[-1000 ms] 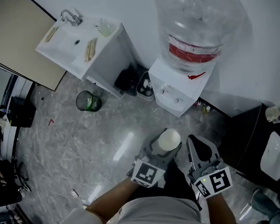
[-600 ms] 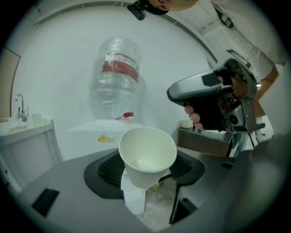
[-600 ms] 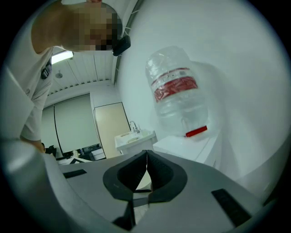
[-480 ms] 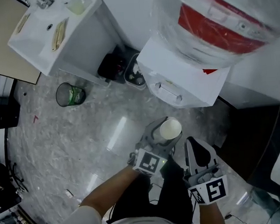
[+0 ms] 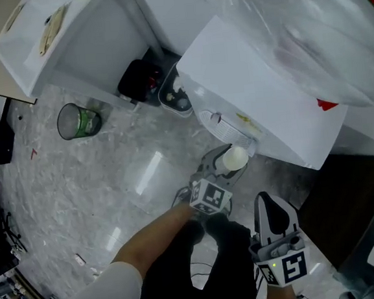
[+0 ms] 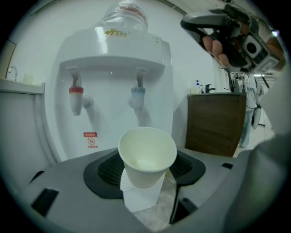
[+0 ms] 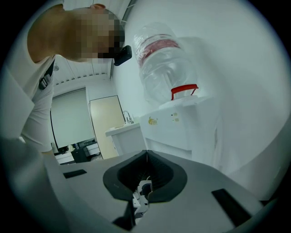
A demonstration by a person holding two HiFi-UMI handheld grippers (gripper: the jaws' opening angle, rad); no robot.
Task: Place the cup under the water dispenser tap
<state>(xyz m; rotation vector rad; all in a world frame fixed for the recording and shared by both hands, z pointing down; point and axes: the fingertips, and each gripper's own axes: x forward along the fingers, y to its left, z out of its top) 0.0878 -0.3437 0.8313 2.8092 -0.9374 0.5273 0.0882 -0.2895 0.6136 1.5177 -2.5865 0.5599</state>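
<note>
A white paper cup [image 5: 234,158] stands upright between the jaws of my left gripper [image 5: 224,163], which is shut on it. In the left gripper view the cup [image 6: 148,154] is empty and sits in front of the white water dispenser [image 6: 113,68], below and between its red tap [image 6: 76,98] and blue tap [image 6: 137,96]. From the head view the cup is just short of the dispenser [image 5: 259,87] front, under the big bottle [image 5: 307,31]. My right gripper [image 5: 272,203] hangs back, shut and empty; its jaws meet at the tip [image 7: 146,152].
A white sink cabinet [image 5: 67,39] stands to the dispenser's left, with a black bag [image 5: 139,81] and a small bin [image 5: 174,94] between them. A green wire bin [image 5: 74,121] is on the marbled floor. A dark wooden cabinet [image 6: 218,120] stands to the right.
Both grippers have dropped lower and the head has come closer to the dispenser. The left gripper has carried the cup forward to the dispenser's front; the right gripper trails behind.
</note>
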